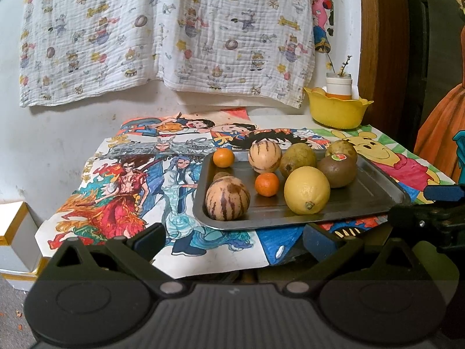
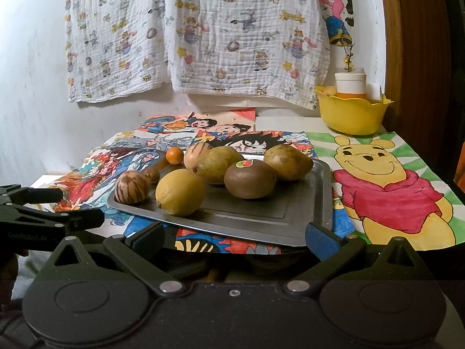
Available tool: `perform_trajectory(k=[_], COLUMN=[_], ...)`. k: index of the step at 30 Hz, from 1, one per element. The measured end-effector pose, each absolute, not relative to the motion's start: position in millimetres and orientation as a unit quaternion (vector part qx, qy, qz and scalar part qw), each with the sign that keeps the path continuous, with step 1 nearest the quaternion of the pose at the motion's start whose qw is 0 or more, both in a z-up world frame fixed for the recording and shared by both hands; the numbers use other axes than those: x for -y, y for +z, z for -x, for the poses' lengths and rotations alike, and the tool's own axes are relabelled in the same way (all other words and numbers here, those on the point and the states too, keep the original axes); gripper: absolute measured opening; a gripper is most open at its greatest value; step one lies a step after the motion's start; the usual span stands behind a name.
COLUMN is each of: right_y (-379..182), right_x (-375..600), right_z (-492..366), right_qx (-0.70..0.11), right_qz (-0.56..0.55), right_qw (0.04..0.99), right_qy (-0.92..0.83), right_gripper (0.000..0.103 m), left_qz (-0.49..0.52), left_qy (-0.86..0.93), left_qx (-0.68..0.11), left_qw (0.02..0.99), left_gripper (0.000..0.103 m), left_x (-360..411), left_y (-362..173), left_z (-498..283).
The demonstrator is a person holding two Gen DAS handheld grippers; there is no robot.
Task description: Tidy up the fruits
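Fruits sit together on a metal tray (image 1: 375,200) laid over cartoon drawings (image 1: 122,200) on the table. Seen from the left wrist: lemon (image 1: 307,190) at 6 o'clock of the group, kiwi (image 1: 337,171) with sticker at 3, two pears (image 1: 298,158) at 12 to 2, two striped melons (image 1: 227,202) at 8 and 11, two oranges (image 1: 266,184), one central, one at 10 on the rim. A small brown fruit behind the near melon is mostly hidden.

Yellow bowl (image 2: 353,115) stands at 1 o'clock of the tray, well apart, holding a white jar (image 2: 350,84) and something pale beside it, too hidden to name.

Left gripper (image 1: 234,240) hangs wide and empty, short of the tray's near edge. Right gripper (image 2: 234,237) likewise wide, empty, near the tray's 5 o'clock corner.

Judgement: scene fits either fruit gathered on the tray already or fruit awaiting sorting elsewhere; frames do not settle which.

Handling notes, if any fruit is gripped: round skins roll, so close across the widest girth, level. Lemon and kiwi nearly touch; approach from the open near side. Gentle squeeze on the pears.
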State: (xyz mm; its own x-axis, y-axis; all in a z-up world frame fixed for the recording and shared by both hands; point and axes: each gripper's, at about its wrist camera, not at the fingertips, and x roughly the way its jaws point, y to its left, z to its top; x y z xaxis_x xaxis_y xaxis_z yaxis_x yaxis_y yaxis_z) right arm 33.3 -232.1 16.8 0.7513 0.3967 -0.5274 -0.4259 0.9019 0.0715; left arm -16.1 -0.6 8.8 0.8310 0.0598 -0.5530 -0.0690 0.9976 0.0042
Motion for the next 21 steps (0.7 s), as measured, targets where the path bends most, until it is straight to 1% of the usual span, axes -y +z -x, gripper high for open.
perform_trajectory(k=[21], right_y=[16.3], right_x=[231.5], right_z=[-33.2], right_qx=[-0.276], right_qz=[0.029], right_qw=[0.935], right_qy=[0.220], right_gripper=[0.102], left_qz=[0.010], left_qy=[0.035], left_qx=[-0.288], left_qw=[0.957], left_gripper=[0.103], left_x=[0.5], left_y=[8.1], left_z=[18.1])
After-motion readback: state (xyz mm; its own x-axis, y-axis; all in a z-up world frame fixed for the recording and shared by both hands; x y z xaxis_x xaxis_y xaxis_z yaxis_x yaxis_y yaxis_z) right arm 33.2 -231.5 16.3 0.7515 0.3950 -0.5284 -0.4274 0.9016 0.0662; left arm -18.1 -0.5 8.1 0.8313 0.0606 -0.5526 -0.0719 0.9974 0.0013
